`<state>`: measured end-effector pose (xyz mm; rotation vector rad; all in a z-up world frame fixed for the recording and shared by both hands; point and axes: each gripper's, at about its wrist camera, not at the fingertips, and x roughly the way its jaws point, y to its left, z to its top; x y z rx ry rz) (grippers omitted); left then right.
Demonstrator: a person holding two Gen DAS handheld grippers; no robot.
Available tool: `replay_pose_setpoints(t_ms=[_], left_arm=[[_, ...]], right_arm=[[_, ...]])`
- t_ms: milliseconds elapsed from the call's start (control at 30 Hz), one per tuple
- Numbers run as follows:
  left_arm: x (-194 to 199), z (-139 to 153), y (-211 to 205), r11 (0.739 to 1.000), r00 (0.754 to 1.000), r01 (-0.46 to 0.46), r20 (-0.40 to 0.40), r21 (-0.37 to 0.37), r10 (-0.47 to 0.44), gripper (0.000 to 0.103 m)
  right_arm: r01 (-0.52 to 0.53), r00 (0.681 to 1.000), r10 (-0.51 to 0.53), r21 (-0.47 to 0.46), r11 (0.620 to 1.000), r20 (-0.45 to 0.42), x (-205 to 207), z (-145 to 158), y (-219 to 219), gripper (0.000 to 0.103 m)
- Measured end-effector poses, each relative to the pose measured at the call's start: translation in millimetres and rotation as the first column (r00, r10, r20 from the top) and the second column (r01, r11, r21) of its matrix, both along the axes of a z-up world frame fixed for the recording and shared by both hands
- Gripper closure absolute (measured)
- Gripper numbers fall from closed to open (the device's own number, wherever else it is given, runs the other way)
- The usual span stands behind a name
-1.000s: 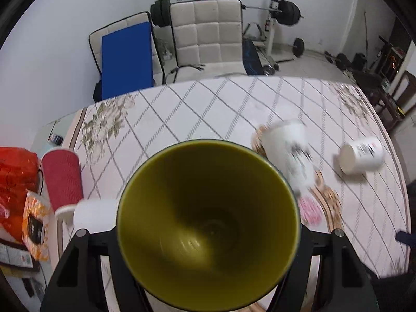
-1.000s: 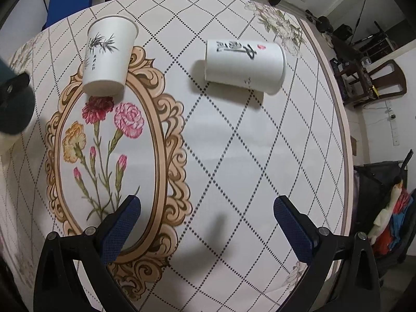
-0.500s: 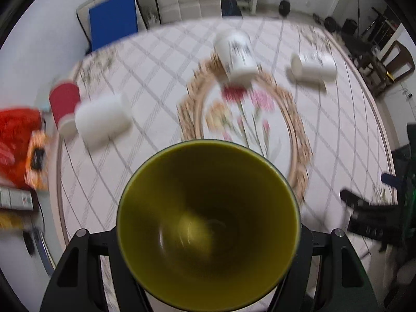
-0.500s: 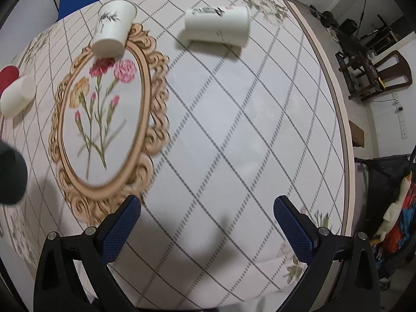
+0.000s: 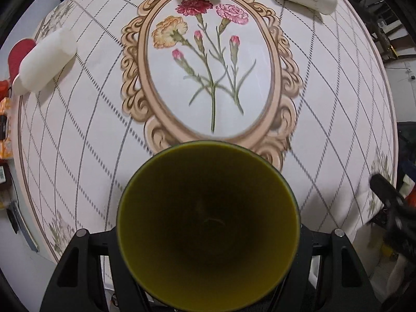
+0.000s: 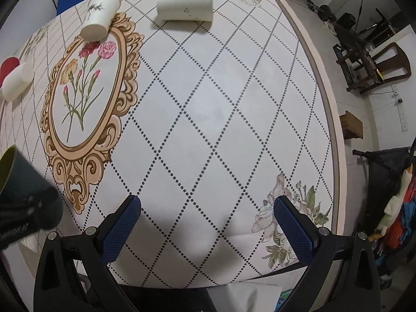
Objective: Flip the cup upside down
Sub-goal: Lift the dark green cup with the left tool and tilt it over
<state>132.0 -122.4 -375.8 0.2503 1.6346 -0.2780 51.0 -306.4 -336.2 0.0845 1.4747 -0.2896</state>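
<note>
My left gripper (image 5: 208,236) is shut on a dark cup with a yellow-green inside (image 5: 208,223); its mouth faces the camera's view, tipped down toward the table, held above the near edge. The same cup (image 6: 18,182) shows at the left edge of the right wrist view, dark teal outside, in the left gripper. My right gripper (image 6: 206,231) is open and empty, above the near part of the table (image 6: 208,117).
A white paper cup (image 6: 100,17) stands at the top of the oval flower print. Another white cup (image 6: 186,7) lies on its side at the far side. A third white cup (image 6: 17,82) lies at the left by a red cup (image 6: 7,63). Chairs and clutter stand right of the table.
The left gripper has tipped the cup forward and down, from looking across the room to looking down on the table. The right gripper has drawn back toward the near edge.
</note>
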Motion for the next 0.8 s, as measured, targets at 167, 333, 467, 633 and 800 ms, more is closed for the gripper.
replay_pose_setpoints(t_ms=[167,333,467,633,800], left_arm=[[28,-15,-9,1.0,0.999,-0.03,-0.027,0.002,0.03,0.036],[49,-21,-16,1.0,0.998,-0.03,-0.057,0.007,0.031,0.036],[60,-25,-16,0.998,0.995,-0.057,-0.08,0.007,0.057,0.036],[68,-34,-3,0.993,0.988,-0.118,-0.099,0.003,0.117,0.036],[67,-32,-2,0.991,0.986,-0.131,-0.104,-0.006,0.13,0.036]], right_arm=[[0.013,1.0,-0.013,-0.009,1.0,0.008,8,6,-8,0.0],[0.027,1.0,-0.027,-0.02,0.999,0.001,20,5,-14,0.0],[0.033,0.999,-0.033,-0.027,0.999,-0.009,27,1,-14,0.0],[0.04,0.999,-0.041,-0.031,0.999,-0.023,34,-5,-11,0.0],[0.036,0.999,-0.037,-0.032,0.999,-0.032,39,-9,-7,0.0]])
